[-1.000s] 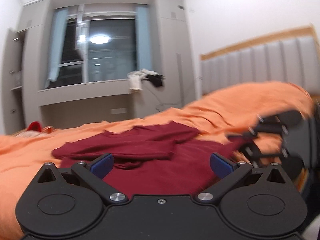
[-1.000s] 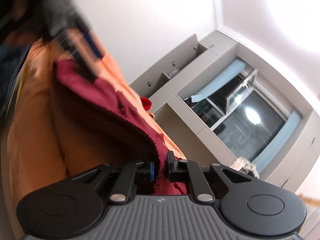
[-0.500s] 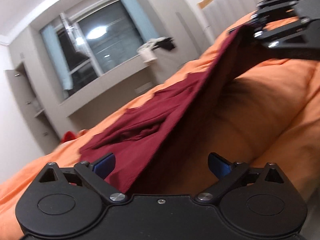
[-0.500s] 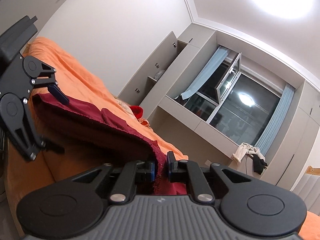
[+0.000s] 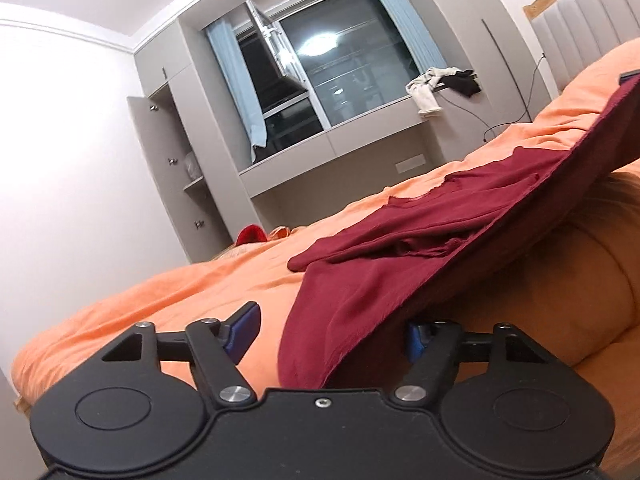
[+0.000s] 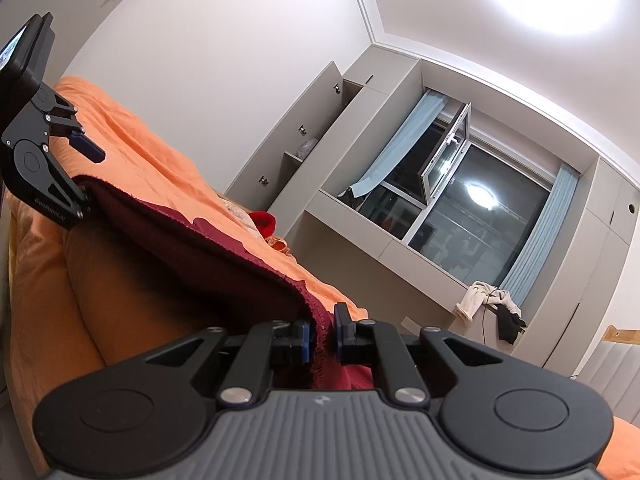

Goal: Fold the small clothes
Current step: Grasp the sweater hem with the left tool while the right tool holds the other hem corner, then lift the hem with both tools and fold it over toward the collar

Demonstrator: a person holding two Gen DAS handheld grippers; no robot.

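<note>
A: Left wrist view, how far along?

B: Barely begun. The maroon garment [image 5: 400,264] lies rumpled on the orange bedding [image 5: 168,300], its near edge lifted between the left gripper [image 5: 332,330], whose jaws are closing but not yet pinching.

A: Right wrist view?

B: The right gripper [image 6: 321,338] pinches the hem's other corner (fingers nearly together). No fold made yet.

garment [image 5: 400,248]: dark red, crumpled
pose: near edge lifted taut, far part resting on orange bedding [image 5: 160,292]
</note>
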